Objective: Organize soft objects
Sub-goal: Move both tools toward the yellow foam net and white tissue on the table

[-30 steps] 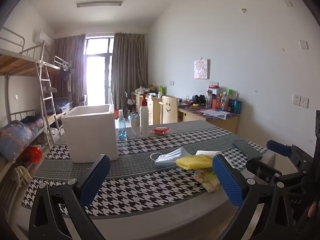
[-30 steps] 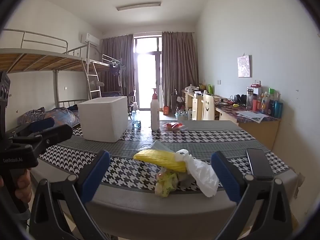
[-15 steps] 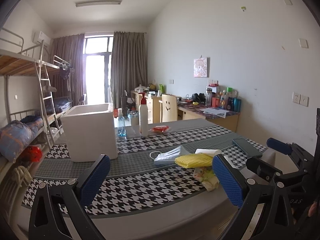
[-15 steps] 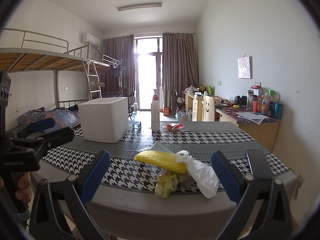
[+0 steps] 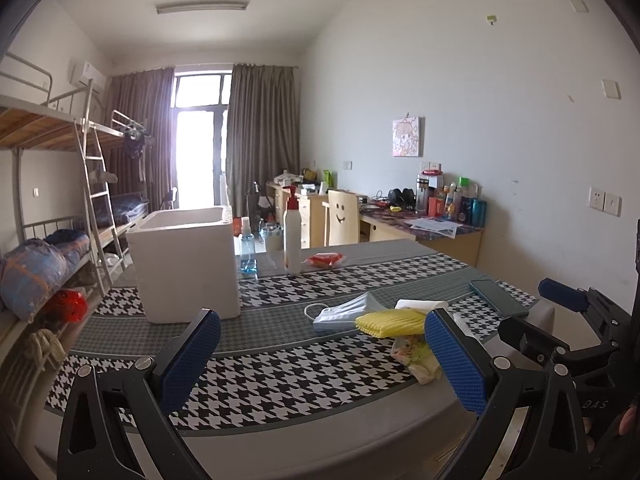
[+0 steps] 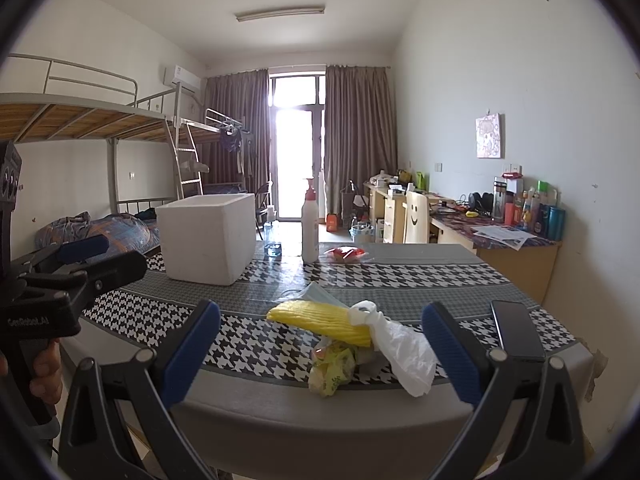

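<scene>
Between my right gripper's [image 6: 320, 354] wide-spread jaws lies the heap: yellow cloth [image 6: 320, 322], white plastic bag [image 6: 404, 346], printed bundle [image 6: 334, 366] at the table's [image 6: 280, 404] near edge. I judge a clumsy pinch could drag several together or knock the bundle off. My left gripper [image 5: 322, 360], level, equally wide and empty, sits left of the heap, foam box [image 5: 186, 264] beyond.

The yellow cloth [image 6: 320, 320] hides most of the face mask [image 6: 322, 294] behind it.
</scene>
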`<action>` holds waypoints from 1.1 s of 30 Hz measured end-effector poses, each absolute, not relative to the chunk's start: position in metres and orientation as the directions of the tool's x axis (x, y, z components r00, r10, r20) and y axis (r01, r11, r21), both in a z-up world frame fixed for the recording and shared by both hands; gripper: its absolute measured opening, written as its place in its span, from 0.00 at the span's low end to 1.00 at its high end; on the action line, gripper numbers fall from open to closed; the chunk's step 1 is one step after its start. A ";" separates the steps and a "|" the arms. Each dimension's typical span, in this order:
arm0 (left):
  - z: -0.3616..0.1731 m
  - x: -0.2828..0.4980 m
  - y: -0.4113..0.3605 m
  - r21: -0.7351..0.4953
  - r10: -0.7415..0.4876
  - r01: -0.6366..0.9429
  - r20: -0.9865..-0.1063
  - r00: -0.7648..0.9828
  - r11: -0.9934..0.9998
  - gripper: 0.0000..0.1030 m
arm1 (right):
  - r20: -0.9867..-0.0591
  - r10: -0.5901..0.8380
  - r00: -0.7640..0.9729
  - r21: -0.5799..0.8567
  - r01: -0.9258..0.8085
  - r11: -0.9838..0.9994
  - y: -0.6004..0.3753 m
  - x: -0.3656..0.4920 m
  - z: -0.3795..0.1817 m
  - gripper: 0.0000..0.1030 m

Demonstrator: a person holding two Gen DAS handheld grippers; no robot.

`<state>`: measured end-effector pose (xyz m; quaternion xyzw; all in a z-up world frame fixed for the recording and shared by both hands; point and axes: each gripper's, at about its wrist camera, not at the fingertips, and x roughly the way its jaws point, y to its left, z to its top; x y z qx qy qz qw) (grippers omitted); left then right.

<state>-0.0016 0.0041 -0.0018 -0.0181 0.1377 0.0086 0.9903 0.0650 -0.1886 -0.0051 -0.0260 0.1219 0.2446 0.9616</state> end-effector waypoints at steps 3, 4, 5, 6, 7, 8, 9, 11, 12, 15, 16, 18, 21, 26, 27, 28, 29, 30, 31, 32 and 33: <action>-0.002 -0.002 0.004 -0.032 0.010 -0.019 -0.273 0.962 0.999 0.99 | -0.248 0.465 0.850 0.010 -0.477 0.879 -0.188 0.065 -0.006 0.99; -0.002 -0.003 0.004 -0.033 0.009 -0.019 -0.272 0.962 0.999 0.99 | -0.247 0.466 0.850 0.010 -0.478 0.878 -0.187 0.065 -0.005 0.99; -0.002 -0.003 0.004 -0.032 0.009 -0.019 -0.272 0.962 0.999 0.99 | -0.247 0.466 0.850 0.009 -0.479 0.878 -0.188 0.064 -0.006 0.99; -0.002 -0.003 0.004 -0.031 0.009 -0.019 -0.271 0.963 0.999 0.99 | -0.247 0.465 0.850 0.007 -0.479 0.878 -0.187 0.064 -0.005 0.99; -0.002 -0.003 0.003 -0.031 0.010 -0.019 -0.270 0.963 0.999 0.99 | -0.247 0.465 0.850 0.006 -0.479 0.878 -0.188 0.065 -0.005 0.99; -0.002 -0.003 0.004 -0.030 0.011 -0.020 -0.270 0.963 0.999 0.99 | -0.246 0.465 0.850 0.006 -0.479 0.878 -0.188 0.064 -0.005 0.99; -0.002 -0.003 0.003 -0.030 0.011 -0.020 -0.272 0.962 0.999 0.99 | -0.245 0.465 0.851 0.005 -0.479 0.878 -0.188 0.064 -0.006 0.99; -0.003 -0.002 0.003 -0.029 0.010 -0.018 -0.276 0.961 0.999 0.99 | -0.245 0.465 0.851 0.008 -0.478 0.878 -0.189 0.064 -0.006 0.99; -0.003 -0.001 0.003 -0.028 0.009 -0.017 -0.279 0.960 0.999 0.99 | -0.246 0.465 0.850 0.009 -0.478 0.878 -0.189 0.065 -0.006 0.99; -0.004 0.000 0.003 -0.034 0.004 -0.014 -0.281 0.960 0.999 0.99 | -0.250 0.461 0.851 0.007 -0.475 0.880 -0.189 0.067 -0.008 0.99; -0.004 0.001 0.004 -0.035 0.003 -0.014 -0.282 0.959 0.999 0.99 | -0.252 0.461 0.851 0.007 -0.475 0.880 -0.189 0.067 -0.008 0.99; -0.005 0.003 0.003 -0.031 0.004 -0.013 -0.285 0.959 0.999 0.99 | -0.256 0.459 0.851 0.007 -0.473 0.881 -0.188 0.067 -0.009 0.99; -0.006 0.006 0.004 -0.036 -0.001 -0.010 -0.292 0.957 0.999 0.99 | -0.262 0.457 0.850 0.004 -0.473 0.881 -0.187 0.069 -0.010 0.99; -0.008 0.014 0.005 -0.042 -0.007 -0.006 -0.301 0.953 0.999 0.99 | -0.273 0.452 0.849 0.006 -0.469 0.883 -0.186 0.073 -0.012 0.99; -0.008 0.015 0.005 -0.041 -0.009 -0.003 -0.304 0.953 0.999 0.99 | -0.274 0.449 0.850 0.004 -0.466 0.885 -0.186 0.075 -0.012 0.99; -0.009 0.017 0.005 -0.040 -0.010 -0.003 -0.307 0.952 0.999 0.99 | -0.275 0.447 0.851 0.002 -0.465 0.886 -0.186 0.075 -0.012 0.99; -0.009 0.019 0.005 -0.040 -0.011 -0.002 -0.311 0.950 0.999 0.99 | -0.281 0.445 0.851 0.000 -0.463 0.886 -0.186 0.079 -0.012 0.99; -0.010 0.022 0.005 -0.042 -0.011 -0.002 -0.316 0.949 0.999 0.99 | -0.286 0.445 0.849 0.002 -0.464 0.886 -0.186 0.081 -0.013 0.99; -0.011 0.024 0.005 -0.043 -0.013 -0.001 -0.320 0.947 0.999 0.99 | -0.290 0.444 0.848 0.004 -0.463 0.886 -0.186 0.083 -0.014 0.99; -0.012 0.027 0.005 -0.045 -0.015 0.000 -0.326 0.945 0.999 0.99 | -0.294 0.443 0.847 0.004 -0.462 0.887 -0.185 0.084 -0.015 0.99; -0.014 0.029 0.005 -0.050 -0.019 0.002 -0.333 0.943 0.999 0.99 | -0.294 0.443 0.847 0.004 -0.462 0.887 -0.185 0.084 -0.015 0.99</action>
